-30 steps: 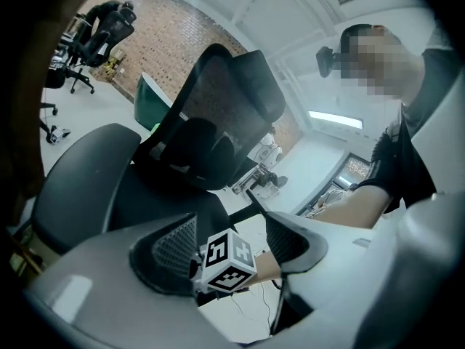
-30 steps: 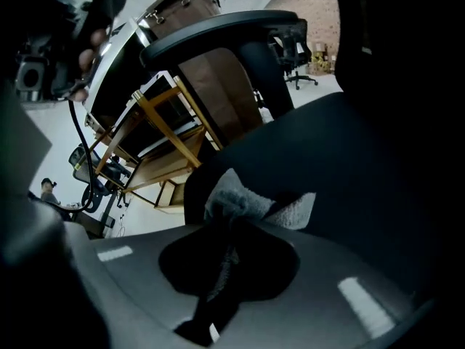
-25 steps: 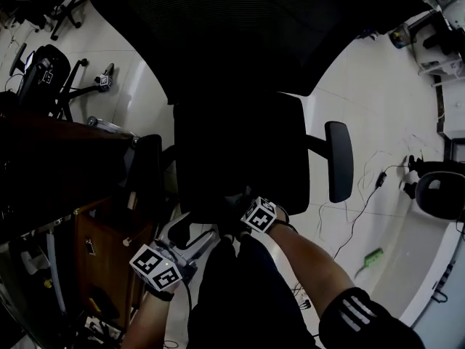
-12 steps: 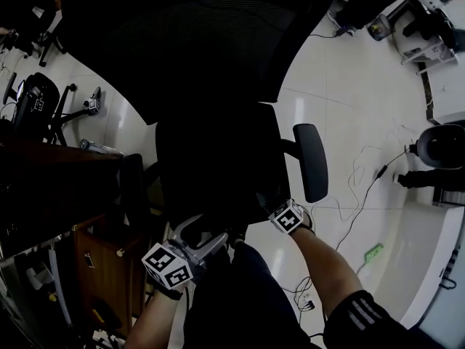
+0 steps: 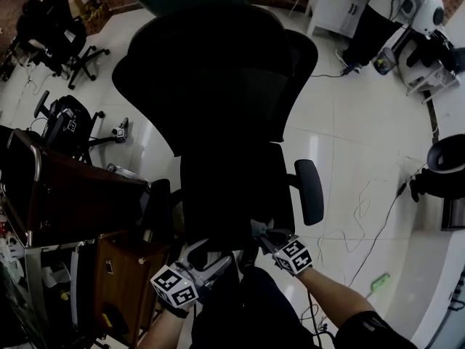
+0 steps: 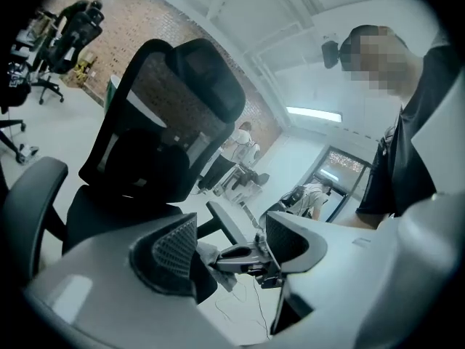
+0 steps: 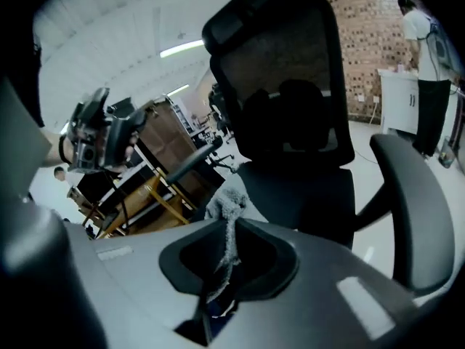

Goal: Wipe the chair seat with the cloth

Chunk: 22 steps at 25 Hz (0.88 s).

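The black office chair fills the head view, its seat [image 5: 232, 191] below the mesh backrest [image 5: 211, 71]. My right gripper [image 5: 267, 237] is at the seat's front right corner, shut on a grey cloth [image 5: 259, 228]. In the right gripper view the cloth [image 7: 227, 208] bunches out of the closed jaws of that gripper [image 7: 227, 259] just before the seat [image 7: 305, 187]. My left gripper [image 5: 207, 257] is off the seat's front left edge, open and empty. The left gripper view shows its jaws apart [image 6: 229, 242], with the seat [image 6: 109, 206] beyond.
A brown wooden desk [image 5: 73, 195] stands close on the left. The chair's right armrest [image 5: 309, 191] juts out beside my right gripper. Cables [image 5: 363, 217] and a green object [image 5: 381, 278] lie on the white floor at right. Other chairs [image 5: 65, 20] stand at the far left.
My right gripper has drawn back with the cloth toward the seat's front right corner. The head view has lifted and shows more of the backrest. My left gripper has hardly moved.
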### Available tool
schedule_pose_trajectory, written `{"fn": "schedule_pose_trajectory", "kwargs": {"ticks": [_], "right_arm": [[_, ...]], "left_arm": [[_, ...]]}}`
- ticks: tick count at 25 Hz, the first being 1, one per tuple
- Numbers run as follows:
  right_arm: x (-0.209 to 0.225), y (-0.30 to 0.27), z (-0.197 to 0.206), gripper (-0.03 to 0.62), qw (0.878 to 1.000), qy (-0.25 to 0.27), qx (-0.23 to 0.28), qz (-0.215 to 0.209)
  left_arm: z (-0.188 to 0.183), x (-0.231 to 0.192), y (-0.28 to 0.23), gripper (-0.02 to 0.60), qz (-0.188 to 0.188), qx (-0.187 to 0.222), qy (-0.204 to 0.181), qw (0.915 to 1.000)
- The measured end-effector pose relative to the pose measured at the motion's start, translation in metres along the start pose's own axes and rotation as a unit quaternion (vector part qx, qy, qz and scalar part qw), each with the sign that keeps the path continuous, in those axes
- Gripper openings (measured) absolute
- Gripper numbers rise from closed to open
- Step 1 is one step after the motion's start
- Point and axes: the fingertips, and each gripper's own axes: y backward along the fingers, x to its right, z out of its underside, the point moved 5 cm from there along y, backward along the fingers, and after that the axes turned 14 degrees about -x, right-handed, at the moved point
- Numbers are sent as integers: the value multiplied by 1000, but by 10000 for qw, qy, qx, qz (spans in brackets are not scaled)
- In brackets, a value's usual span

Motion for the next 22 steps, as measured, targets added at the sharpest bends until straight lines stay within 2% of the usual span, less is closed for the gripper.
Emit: {"fn": "schedule_pose_trajectory", "kwargs": {"ticks": [7, 10, 15, 22], "right_arm": [[-104, 83, -42, 35, 9920, 822, 888, -351], [-143, 112, -48, 35, 9862, 999, 1263, -374], [-204, 149, -37, 35, 9784, 966, 1810, -262], [-299, 204, -5, 35, 9638, 482, 2623, -2]], "left_arm": [[-8, 47, 53, 321, -4, 224, -160, 9996], [-5, 66, 75, 321, -11, 272, -313, 9991], [18, 102, 112, 321, 236, 422, -746, 9960], [72, 160, 202, 321, 397, 482, -1250, 9902]]}}
